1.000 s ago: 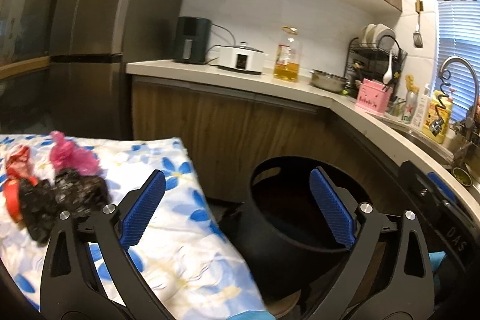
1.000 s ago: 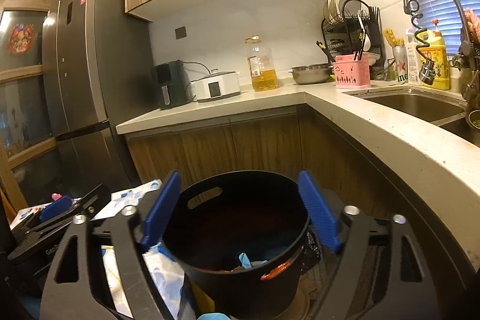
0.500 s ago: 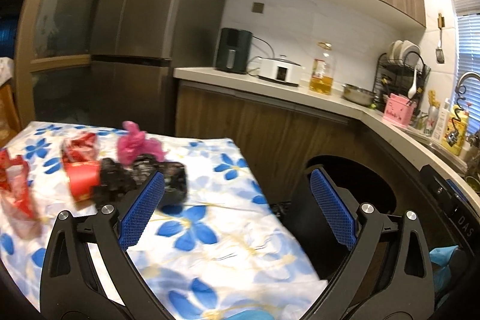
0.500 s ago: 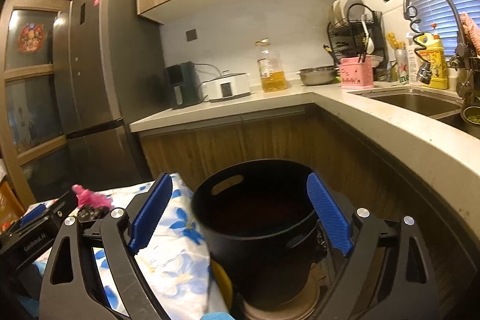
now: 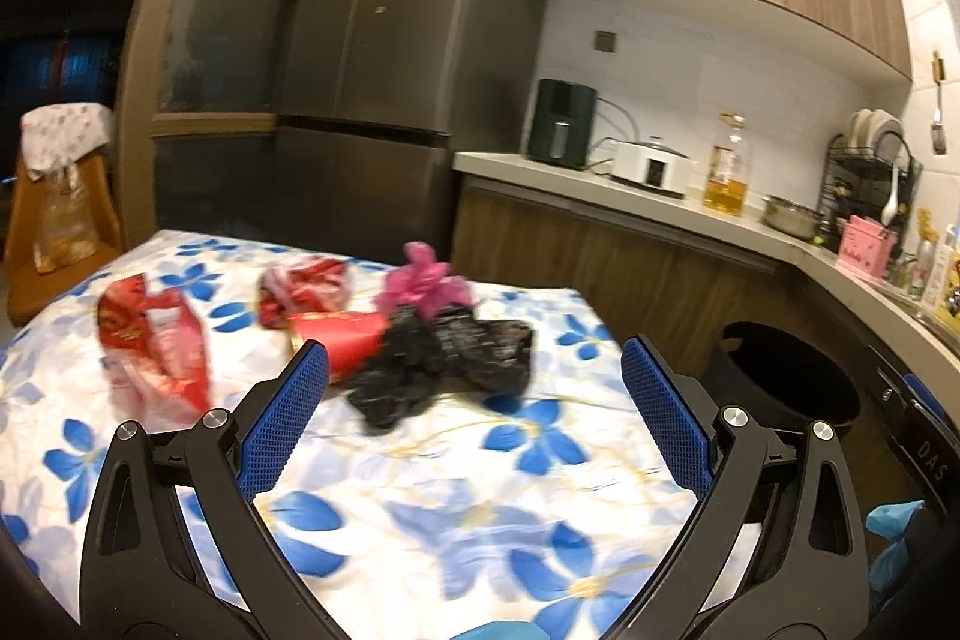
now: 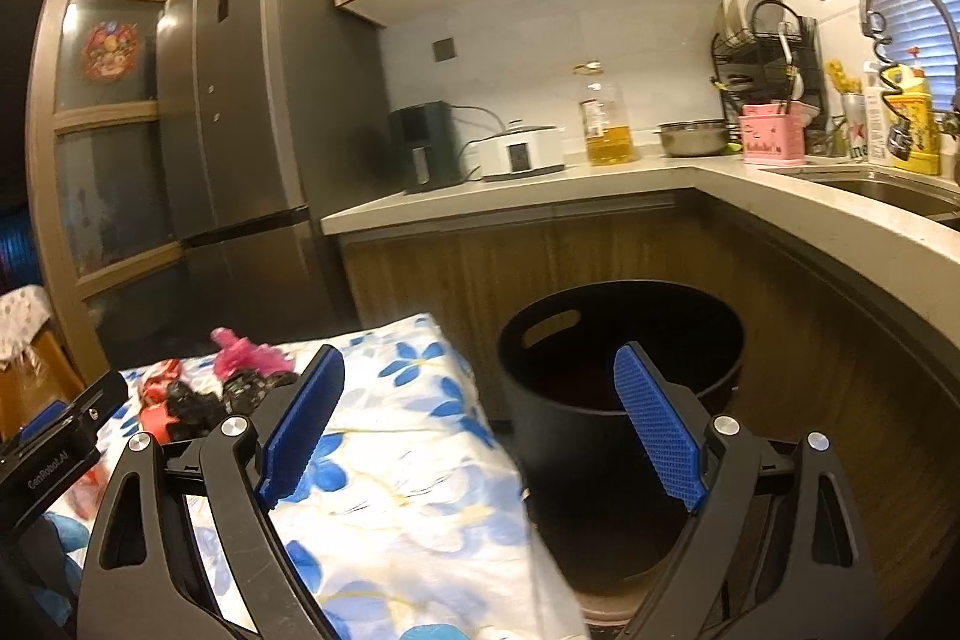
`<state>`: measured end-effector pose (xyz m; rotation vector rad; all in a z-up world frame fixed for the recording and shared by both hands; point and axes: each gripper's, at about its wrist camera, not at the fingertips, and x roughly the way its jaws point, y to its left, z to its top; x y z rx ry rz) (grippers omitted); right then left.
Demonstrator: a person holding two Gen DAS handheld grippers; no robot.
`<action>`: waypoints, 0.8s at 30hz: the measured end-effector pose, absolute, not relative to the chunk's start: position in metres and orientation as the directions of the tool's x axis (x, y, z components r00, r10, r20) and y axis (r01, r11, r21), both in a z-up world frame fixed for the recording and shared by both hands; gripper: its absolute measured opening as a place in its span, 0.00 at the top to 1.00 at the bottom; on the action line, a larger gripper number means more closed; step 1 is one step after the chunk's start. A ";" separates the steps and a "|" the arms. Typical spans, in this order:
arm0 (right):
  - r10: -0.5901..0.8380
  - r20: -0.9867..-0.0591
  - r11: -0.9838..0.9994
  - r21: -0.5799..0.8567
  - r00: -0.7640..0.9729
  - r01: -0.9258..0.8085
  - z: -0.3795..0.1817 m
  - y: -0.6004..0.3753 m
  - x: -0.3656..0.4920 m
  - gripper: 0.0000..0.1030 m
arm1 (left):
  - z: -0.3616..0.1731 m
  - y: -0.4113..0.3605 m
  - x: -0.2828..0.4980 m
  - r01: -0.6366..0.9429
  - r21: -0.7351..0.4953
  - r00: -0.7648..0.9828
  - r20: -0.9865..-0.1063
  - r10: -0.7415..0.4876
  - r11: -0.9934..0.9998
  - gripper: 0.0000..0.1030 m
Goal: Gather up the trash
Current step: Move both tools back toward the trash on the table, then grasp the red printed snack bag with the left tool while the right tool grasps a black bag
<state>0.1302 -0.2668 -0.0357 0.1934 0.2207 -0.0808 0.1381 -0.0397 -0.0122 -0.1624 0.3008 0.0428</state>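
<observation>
From the left wrist, the left gripper [image 5: 474, 409] is spread wide and empty over the flowered tablecloth [image 5: 420, 508], facing the black bag [image 5: 444, 370]; I'd come down low and pinch a thick fold. From the right wrist, the right gripper [image 6: 480, 424] gapes empty beside the black bin [image 6: 618, 400], ready to receive.

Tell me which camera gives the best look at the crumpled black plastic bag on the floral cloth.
The left wrist view: the black bag lies ahead of the open left gripper, near the frame's centre, though blurred. In the right wrist view it is small, at the left edge, partly hidden behind the right gripper's finger.
</observation>
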 end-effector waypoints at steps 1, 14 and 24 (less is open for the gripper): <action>-0.048 -0.228 0.979 0.181 0.972 0.090 -0.037 -0.262 0.132 0.14 | -0.013 -0.035 0.137 -0.077 -0.154 0.954 -0.300 0.028 0.985 0.07; 0.091 -0.268 0.988 0.144 0.959 -0.053 -0.051 -0.189 0.154 0.14 | -0.027 0.050 0.118 -0.301 -0.182 0.918 -0.320 0.233 0.936 0.07; 0.176 -0.285 0.981 0.135 0.942 -0.142 -0.060 -0.144 0.172 0.14 | -0.036 0.092 0.119 -0.406 -0.172 0.880 -0.341 0.332 0.898 0.07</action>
